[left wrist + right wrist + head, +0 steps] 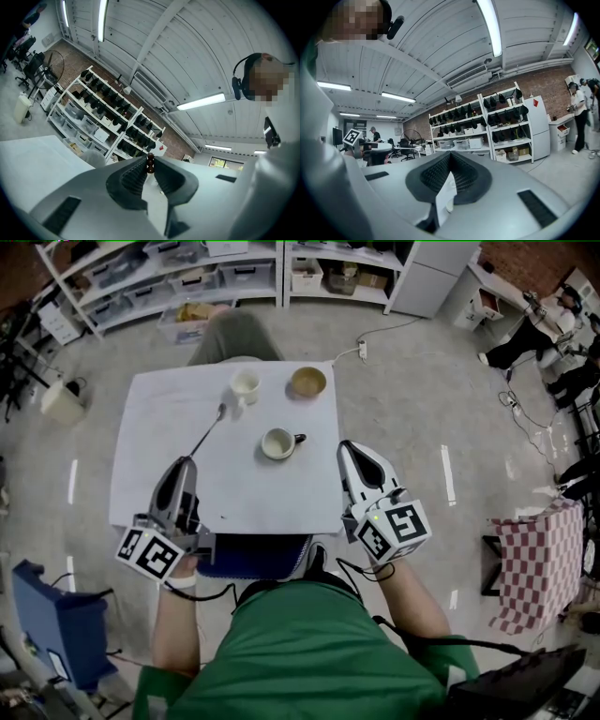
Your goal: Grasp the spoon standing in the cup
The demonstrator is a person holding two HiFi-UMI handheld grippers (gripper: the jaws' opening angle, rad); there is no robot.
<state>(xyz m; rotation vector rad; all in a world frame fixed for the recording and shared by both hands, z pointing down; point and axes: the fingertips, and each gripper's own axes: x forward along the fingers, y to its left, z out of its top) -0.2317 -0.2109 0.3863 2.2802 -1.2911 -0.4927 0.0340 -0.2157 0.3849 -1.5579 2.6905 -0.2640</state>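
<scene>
The left tongs [188, 463] are clamped on the thin handle of the spoon [208, 432], left of centre near the white cup [245, 385], while the right tongs [350, 454] sit closed and empty, so the spoon could swivel, slip and fall.

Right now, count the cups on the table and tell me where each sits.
2. One white cup at the far edge of the table, left of the brown bowl; one cup with a dark handle nearer the middle. None looks hidden.
</scene>
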